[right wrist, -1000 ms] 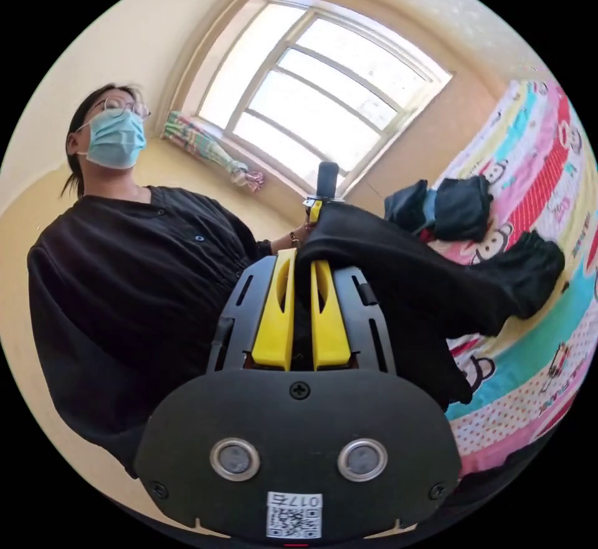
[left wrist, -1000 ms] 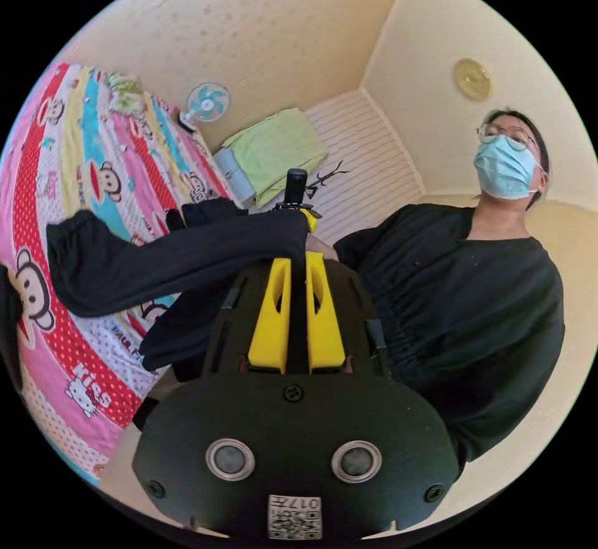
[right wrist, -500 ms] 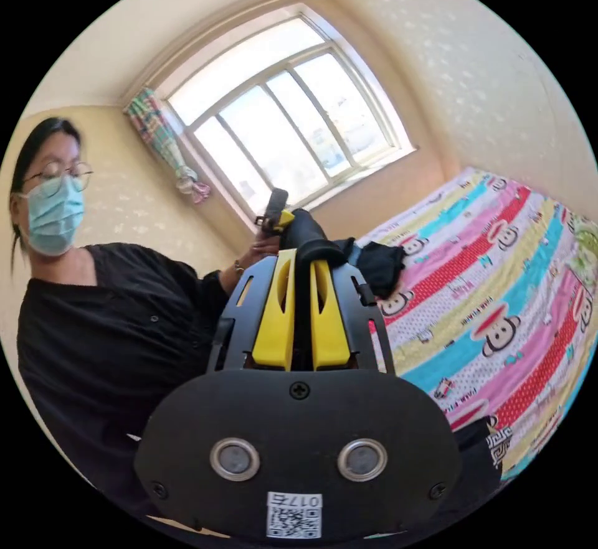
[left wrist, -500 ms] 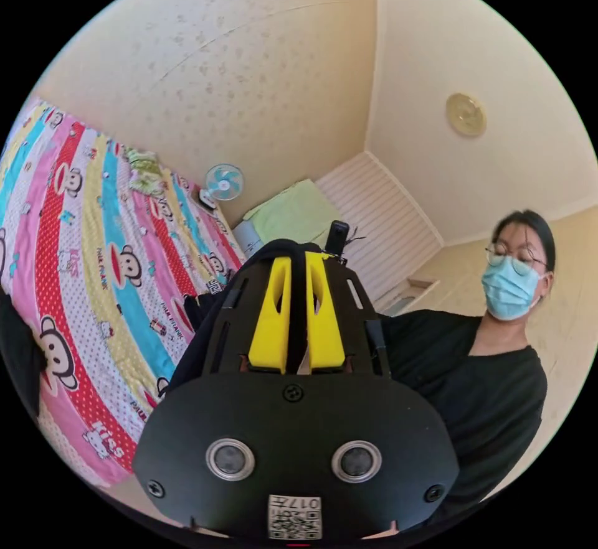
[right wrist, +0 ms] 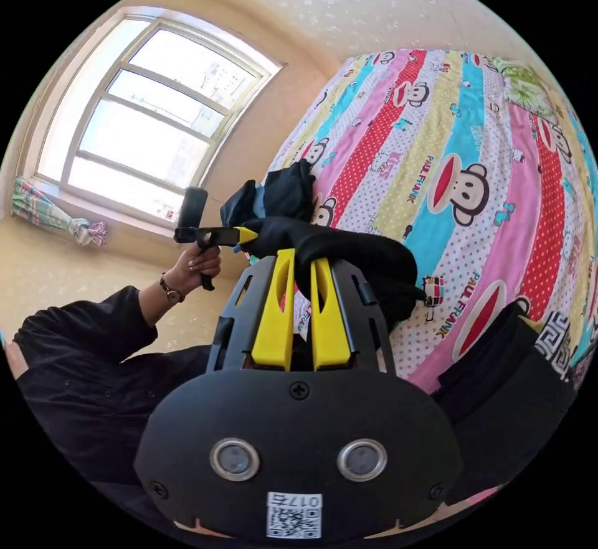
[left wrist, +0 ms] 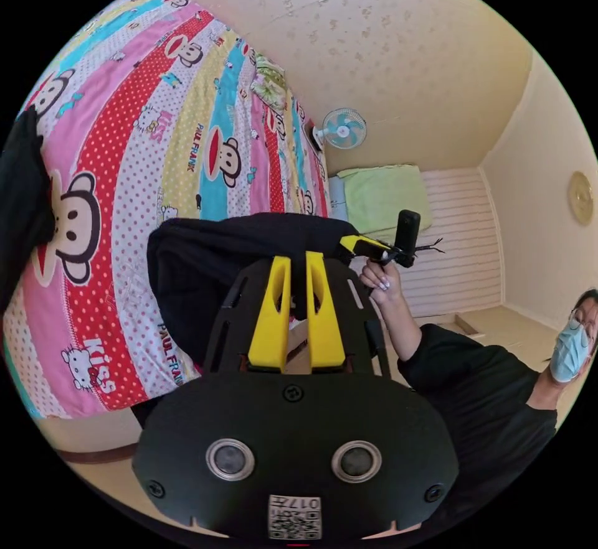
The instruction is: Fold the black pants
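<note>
Left gripper (left wrist: 298, 262): both yellow jaws stand nearly closed, with a band of the black pants (left wrist: 243, 244) pinched between them at the tips. Right gripper (right wrist: 303, 262): same condition, jaws drawn close together and clamped on the black cloth. In the left gripper view the right gripper shows as a yellow tip and black handle at the far end of the cloth, held by a hand (left wrist: 380, 278); in the right gripper view the left gripper shows likewise, held by a hand (right wrist: 198, 262) wearing a wristwatch (right wrist: 168, 290). The pants hang as a stretched band between the two grippers, with the rest bunched and drooping below the band onto the striped cartoon bedsheet (left wrist: 156, 113). The near edge of the bed runs just beneath the hanging cloth; whether the lowest fold rests on the sheet or hangs over the edge cannot be told. Wide stretches of sheet lie bare beyond the pants. Other dark clothes (right wrist: 280, 191) sit piled on the sheet near the window (right wrist: 143, 119) side, apart from the pants, and a further dark garment (right wrist: 511, 387) lies at the bed's near edge. A small fan (left wrist: 342, 129) stands at the far end of the bed beside a green cloth (left wrist: 383, 197).
</note>
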